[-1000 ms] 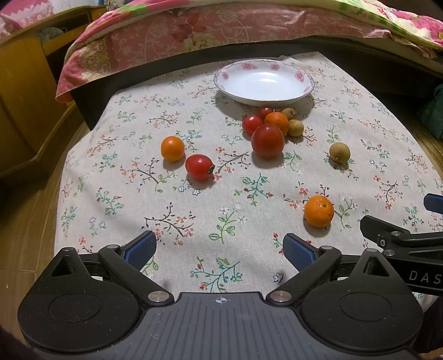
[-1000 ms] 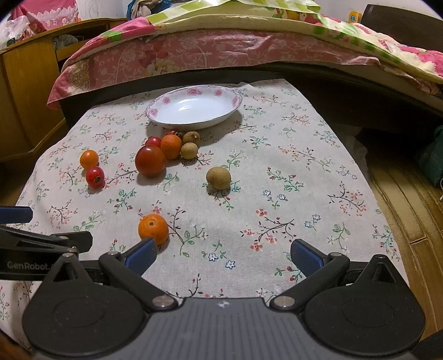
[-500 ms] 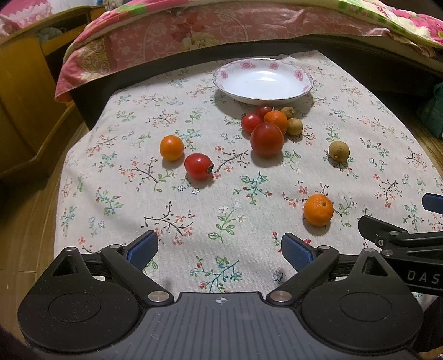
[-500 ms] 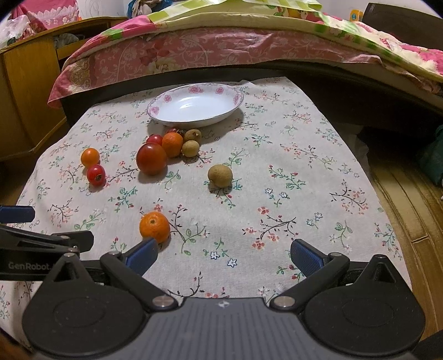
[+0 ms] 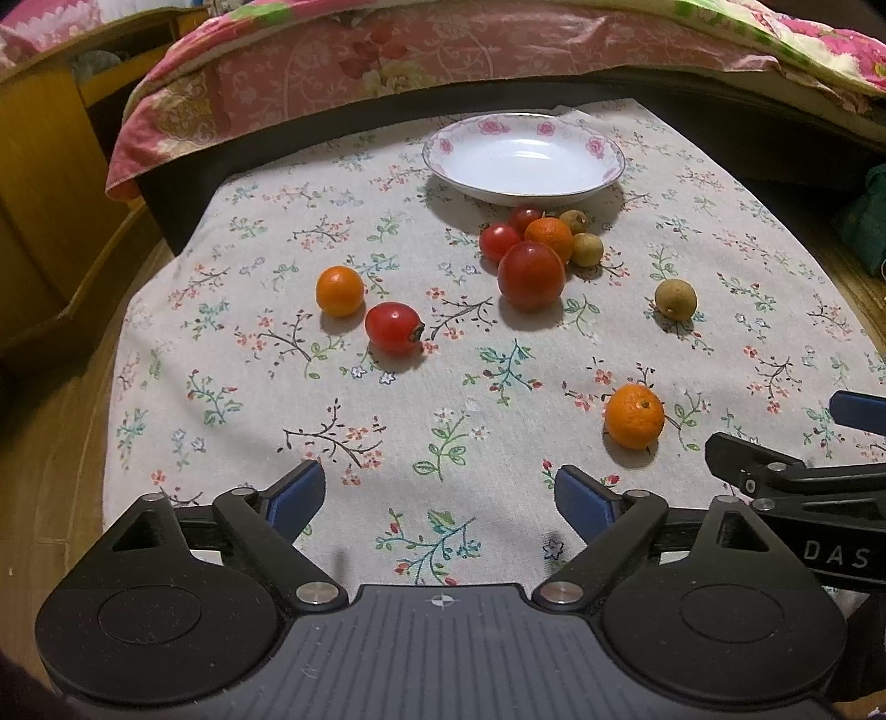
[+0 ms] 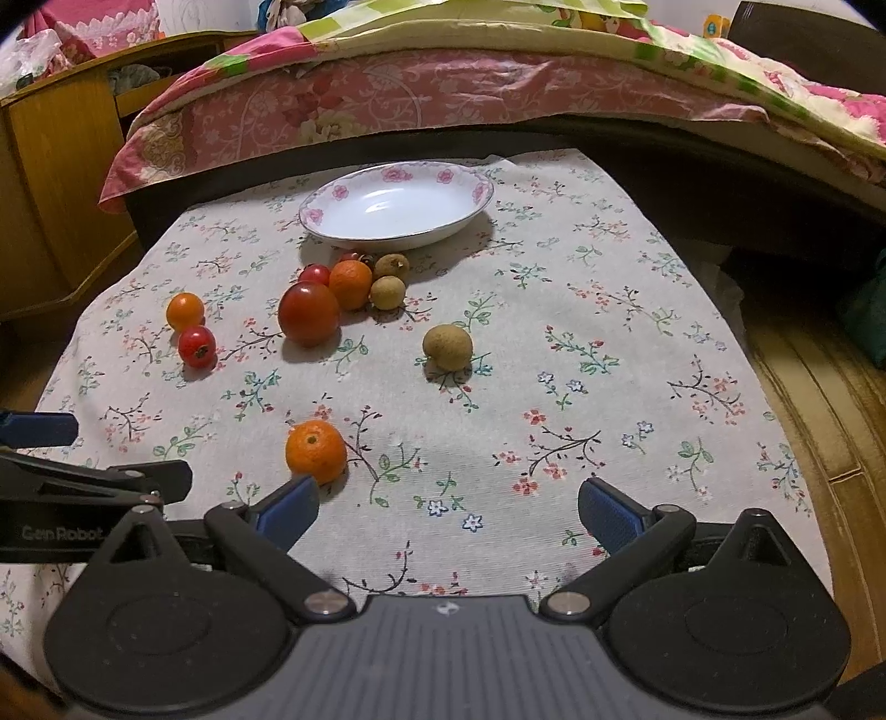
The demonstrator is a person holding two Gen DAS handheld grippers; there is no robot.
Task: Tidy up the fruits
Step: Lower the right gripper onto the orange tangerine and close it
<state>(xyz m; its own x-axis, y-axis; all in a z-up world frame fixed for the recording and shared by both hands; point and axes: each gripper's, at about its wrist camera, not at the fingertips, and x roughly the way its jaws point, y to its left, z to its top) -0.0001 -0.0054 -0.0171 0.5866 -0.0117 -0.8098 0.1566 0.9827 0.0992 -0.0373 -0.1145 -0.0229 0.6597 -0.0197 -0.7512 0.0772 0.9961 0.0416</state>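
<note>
A white plate with pink roses (image 5: 601,149) (image 6: 332,194) stands empty at the far side of a floral cloth. Just in front of it lies a cluster: a big red tomato (image 5: 530,275) (image 6: 308,313), an orange (image 5: 549,237), small red tomatoes and two brown longans. Apart lie an orange tomato (image 5: 339,291), a red tomato (image 5: 393,327), a lone longan (image 5: 675,299) (image 6: 447,346) and a near orange (image 5: 634,416) (image 6: 315,451). My left gripper (image 5: 440,493) hovers over bare cloth, its jaws closing with nothing between them. My right gripper (image 6: 448,507) is open and empty, its left finger beside the near orange.
A bed with a pink floral quilt (image 5: 443,50) runs along the far edge of the table (image 6: 609,343). A wooden cabinet (image 5: 39,166) stands at the left. Wooden floor (image 6: 819,399) lies to the right. Each gripper's finger shows at the edge of the other's view.
The left gripper's blue pads have drawn slightly closer together. Both hands and all the fruit have stayed where they were.
</note>
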